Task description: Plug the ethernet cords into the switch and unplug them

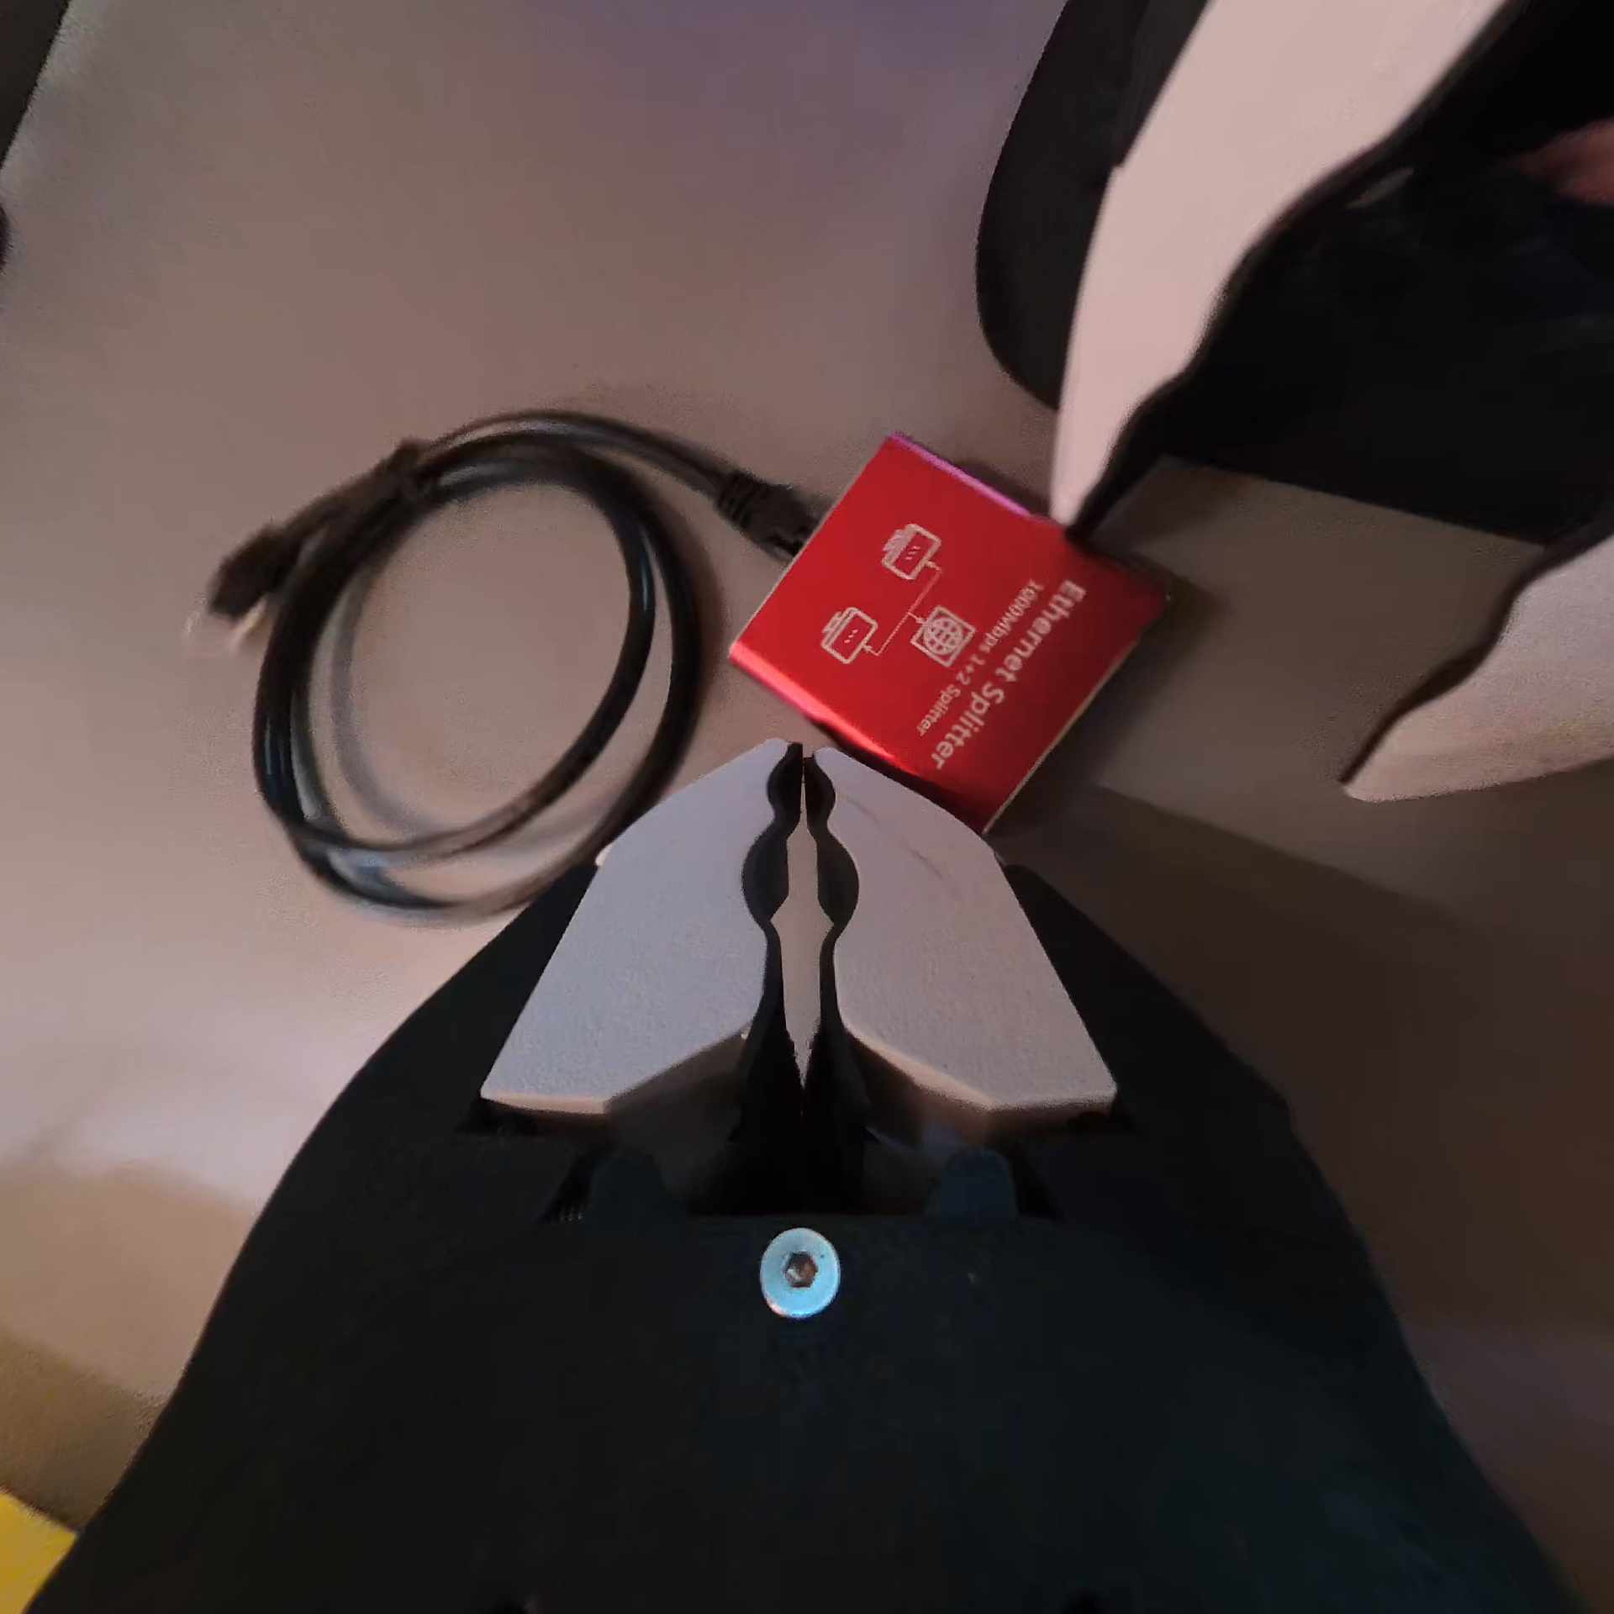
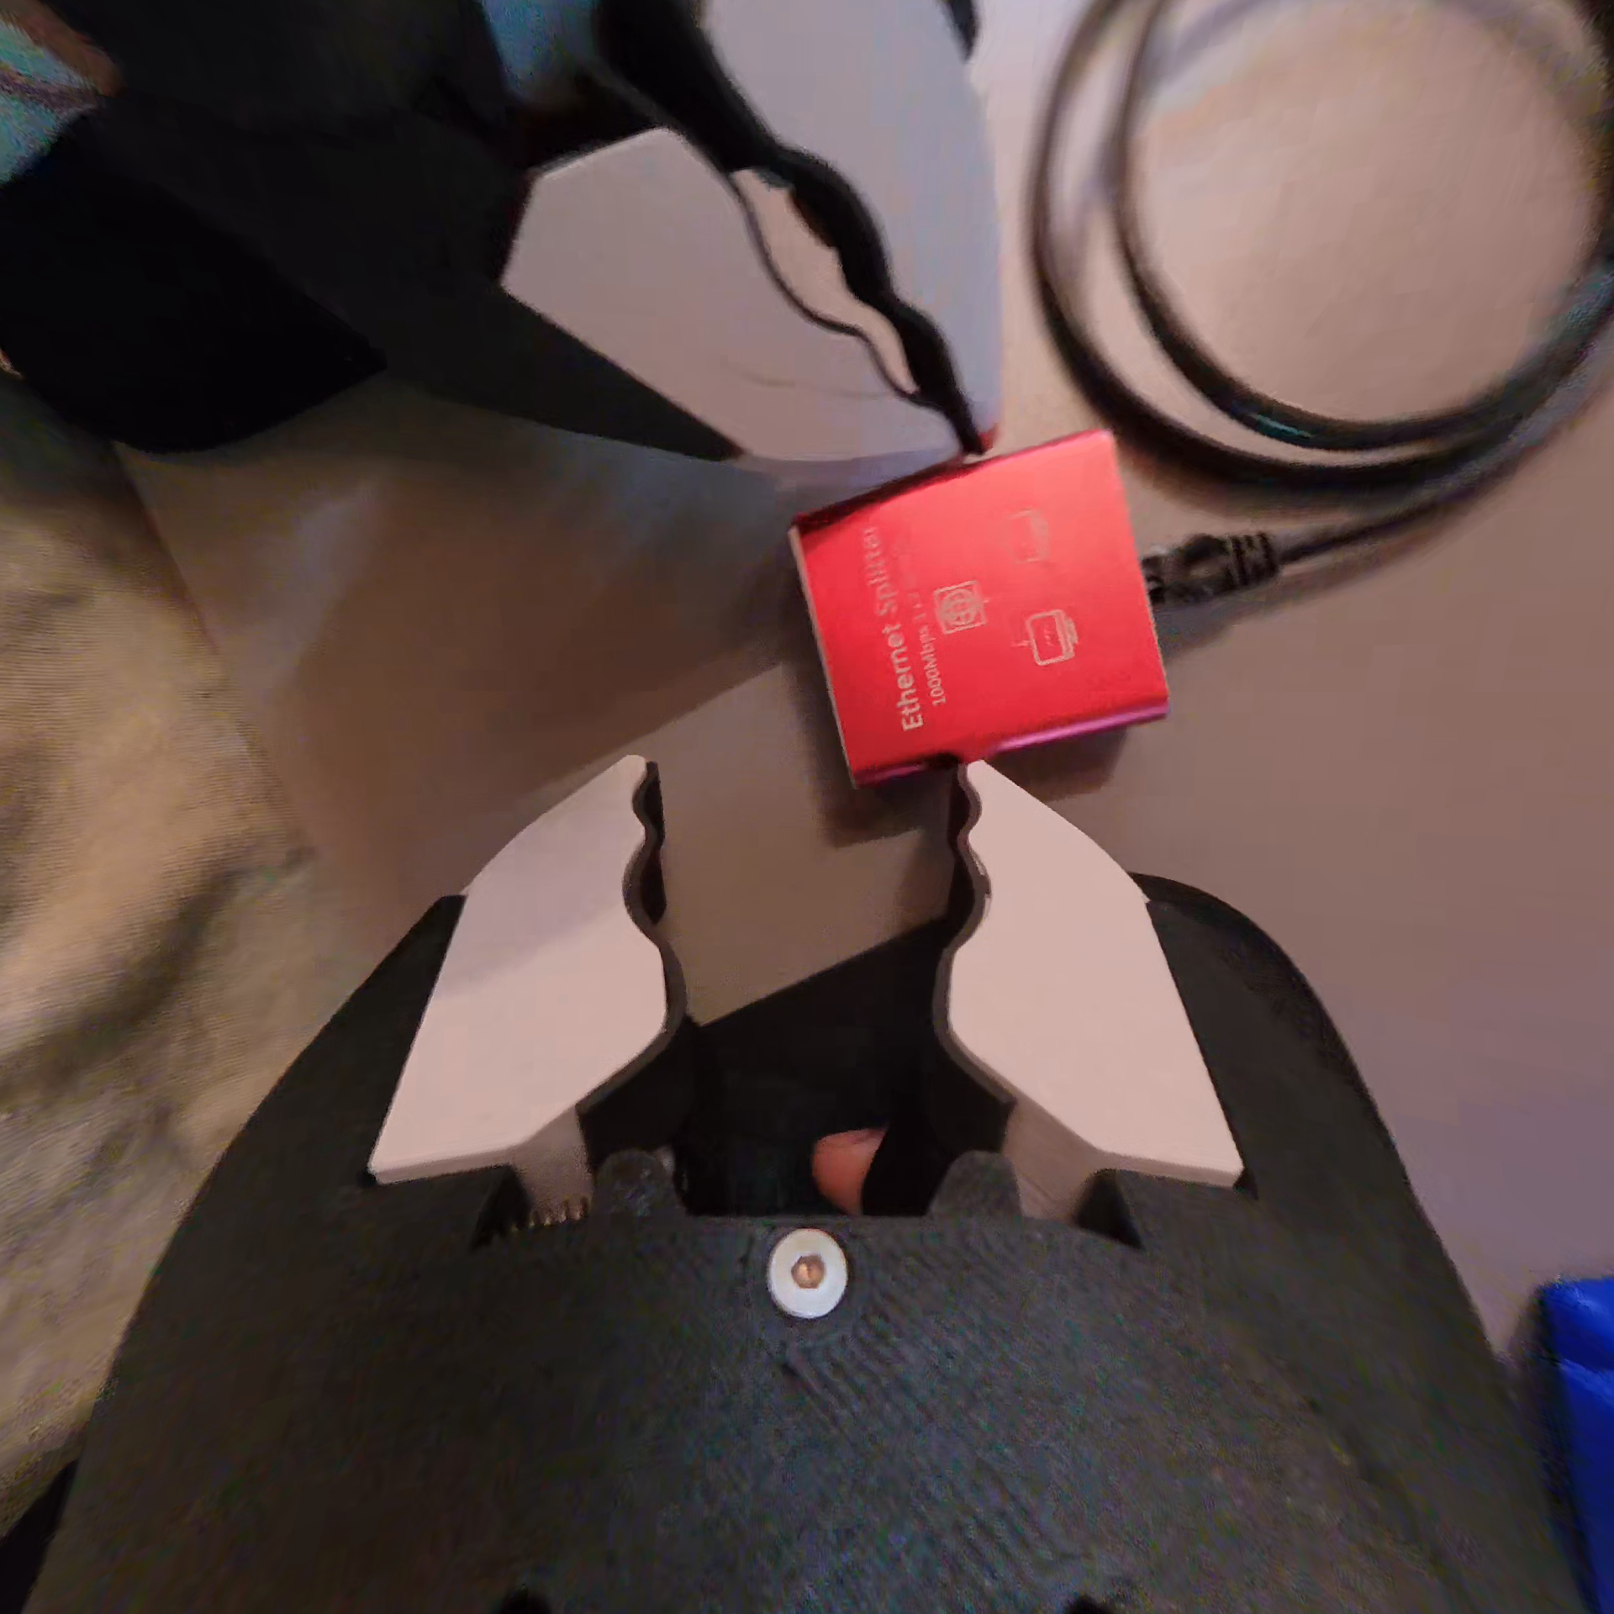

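Note:
A red switch box (image 1: pixel 952 629) lies flat on the pale table (image 1: pixel 437 262). A coiled black ethernet cord (image 1: pixel 463 664) lies beside it. One plug (image 1: pixel 769 515) reaches the switch's side; I cannot tell if it is seated. The other plug (image 1: pixel 236 585) lies free. My left gripper (image 1: pixel 802 760) is shut with nothing between its pads, tips at the switch's edge; it also shows in the right wrist view (image 2: pixel 965 432). My right gripper (image 2: pixel 808 773) is open; its right fingertip (image 2: pixel 974 777) touches the near edge of the switch (image 2: pixel 987 611), which is not between the pads.
In the left wrist view my right gripper (image 1: pixel 1214 646) comes in from the upper right. A yellow object (image 1: pixel 26 1546) sits at the lower left. A blue object (image 2: pixel 1581 1441) lies at the lower right, and a pale cloth (image 2: pixel 87 786) on the left. Left tips to right tips: about 8 cm. The right gripper is farther from the yellow object (image 1: pixel 26 1546), some 35 cm, than the left, some 30 cm.

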A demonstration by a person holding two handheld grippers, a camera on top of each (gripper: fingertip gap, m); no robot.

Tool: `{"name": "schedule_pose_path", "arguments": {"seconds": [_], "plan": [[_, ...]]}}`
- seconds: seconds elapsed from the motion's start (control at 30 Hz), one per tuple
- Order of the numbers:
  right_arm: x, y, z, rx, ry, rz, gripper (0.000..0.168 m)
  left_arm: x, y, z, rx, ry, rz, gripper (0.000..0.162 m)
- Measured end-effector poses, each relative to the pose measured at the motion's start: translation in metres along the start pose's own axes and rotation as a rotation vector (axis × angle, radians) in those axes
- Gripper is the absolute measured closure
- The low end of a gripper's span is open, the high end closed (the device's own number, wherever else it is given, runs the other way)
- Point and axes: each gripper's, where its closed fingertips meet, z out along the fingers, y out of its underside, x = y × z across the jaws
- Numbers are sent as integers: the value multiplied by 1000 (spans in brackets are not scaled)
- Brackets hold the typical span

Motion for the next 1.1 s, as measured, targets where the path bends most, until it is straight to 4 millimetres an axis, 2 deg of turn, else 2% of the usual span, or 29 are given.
{"name": "schedule_pose_path", "arguments": {"seconds": [0.17,0.23,0.37,0.5,0.57,0.67,0.77,0.83,1.0,1.1], "plan": [[-19,-3,4,15,-115,-39,107,-7,9,-17,28,32,-60,152],[-13,-3,-3,21,-97,-125,99,-11,16,-31,32,13,-67,145],[13,-6,-15,30,-38,-445,58,-16,23,-68,107,-36,-74,139],[30,-24,-13,62,-104,-807,52,-19,24,-107,227,-48,-105,138],[29,-33,-7,16,-185,-880,59,-25,24,-124,277,-78,-129,139],[21,-35,4,-100,-327,-960,73,-35,26,-143,318,-122,-131,139],[21,-34,20,-201,-369,-1038,74,-42,30,-151,334,-146,-137,139],[21,-30,29,-255,-390,-1064,81,-42,31,-153,349,-141,-140,139],[30,-27,30,-319,-301,-951,89,-44,35,-152,360,-143,-138,139],[49,-25,24,-401,-172,-888,90,-43,34,-149,371,-132,-138,139]]}}
